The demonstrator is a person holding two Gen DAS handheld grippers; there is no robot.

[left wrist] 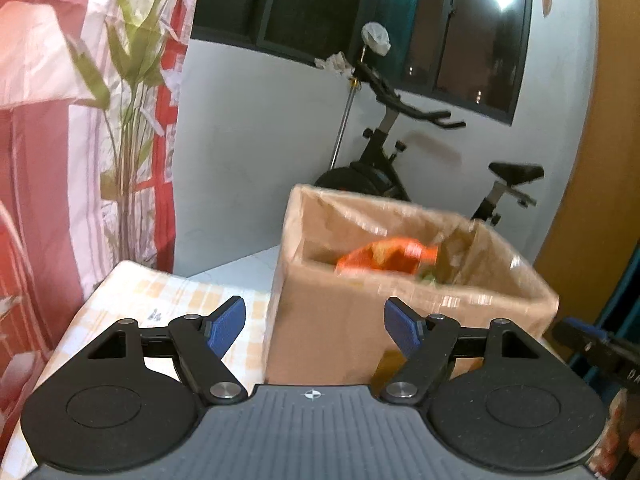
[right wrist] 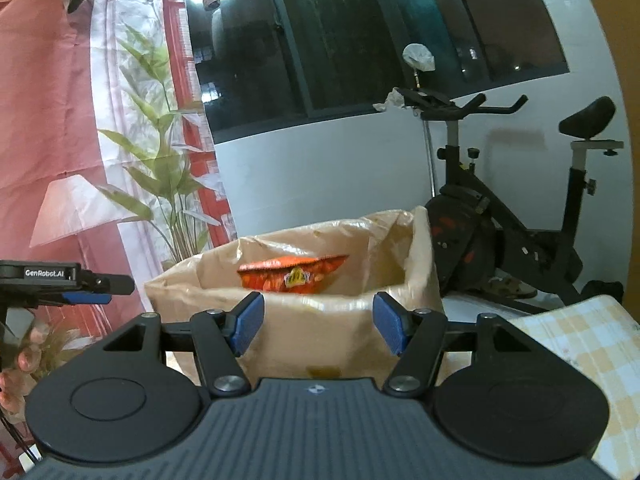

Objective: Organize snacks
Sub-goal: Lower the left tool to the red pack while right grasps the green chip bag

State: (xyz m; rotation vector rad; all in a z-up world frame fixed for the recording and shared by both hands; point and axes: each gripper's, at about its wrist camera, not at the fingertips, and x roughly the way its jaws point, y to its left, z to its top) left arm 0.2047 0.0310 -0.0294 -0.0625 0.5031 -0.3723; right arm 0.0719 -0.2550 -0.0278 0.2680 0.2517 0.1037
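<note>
An open cardboard box (left wrist: 340, 320) lined with clear plastic stands on the table, also in the right wrist view (right wrist: 320, 344). An orange snack bag (left wrist: 388, 258) lies inside it, its top showing above the rim (right wrist: 294, 274); something green lies beside it. My left gripper (left wrist: 314, 326) is open and empty, just in front of the box's near wall. My right gripper (right wrist: 318, 326) is open and empty, facing the box from the other side. The left gripper's body (right wrist: 60, 280) shows at the left of the right wrist view.
A checked yellow-and-white tablecloth (left wrist: 160, 300) covers the table, also in the right wrist view (right wrist: 580, 344). An exercise bike (right wrist: 500, 208) stands behind the box by the white wall. A red patterned curtain (left wrist: 60, 120) hangs on the left. Pink flowers (right wrist: 20, 368) are at the lower left.
</note>
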